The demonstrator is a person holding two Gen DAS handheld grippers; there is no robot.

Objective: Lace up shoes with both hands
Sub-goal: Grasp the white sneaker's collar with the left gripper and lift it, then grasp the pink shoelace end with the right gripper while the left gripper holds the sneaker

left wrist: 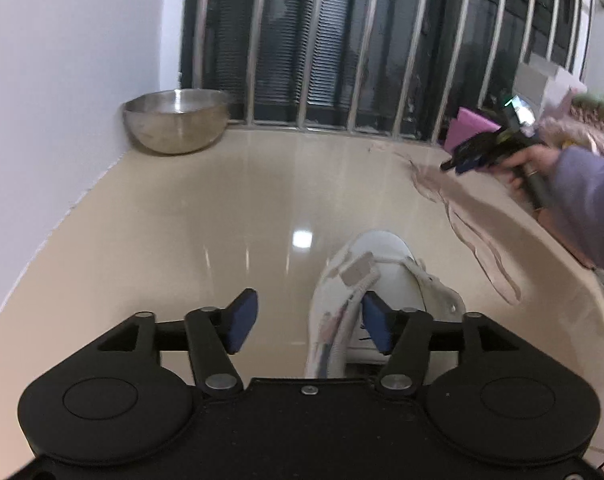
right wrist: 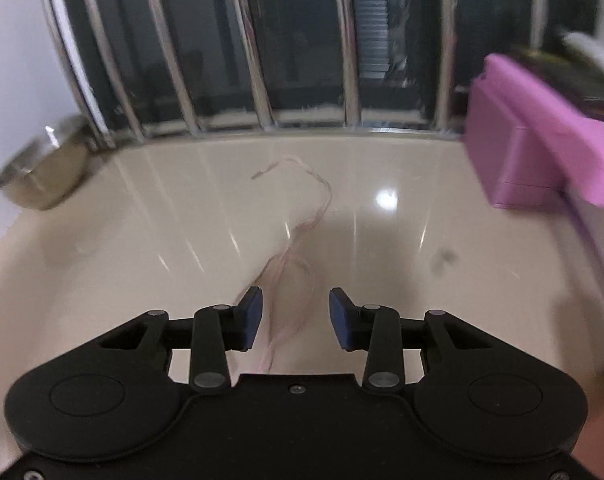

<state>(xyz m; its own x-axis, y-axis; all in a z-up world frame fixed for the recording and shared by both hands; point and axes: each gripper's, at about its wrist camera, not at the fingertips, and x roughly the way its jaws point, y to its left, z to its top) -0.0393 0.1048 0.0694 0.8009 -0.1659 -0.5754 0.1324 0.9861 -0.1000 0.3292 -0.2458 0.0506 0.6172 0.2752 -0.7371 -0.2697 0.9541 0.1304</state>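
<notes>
Lace (right wrist: 297, 280) lies slack between the right claw (right wrist: 295, 316)'s half-spread pads, untouched. Left claw (left wrist: 308, 320) gapes empty beside the shoe (left wrist: 378, 288). A hasty pinch may miss the thin lace.

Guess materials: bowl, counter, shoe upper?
Bowl: metal, probably stainless steel; brushed silver sheen with soft reflections.
Counter: glossy beige, polished stone or glazed tile; mirror-like highlights from the light, which one I cannot tell.
Shoe upper: smooth white, looks like leather or synthetic; matte, no visible weave.
</notes>
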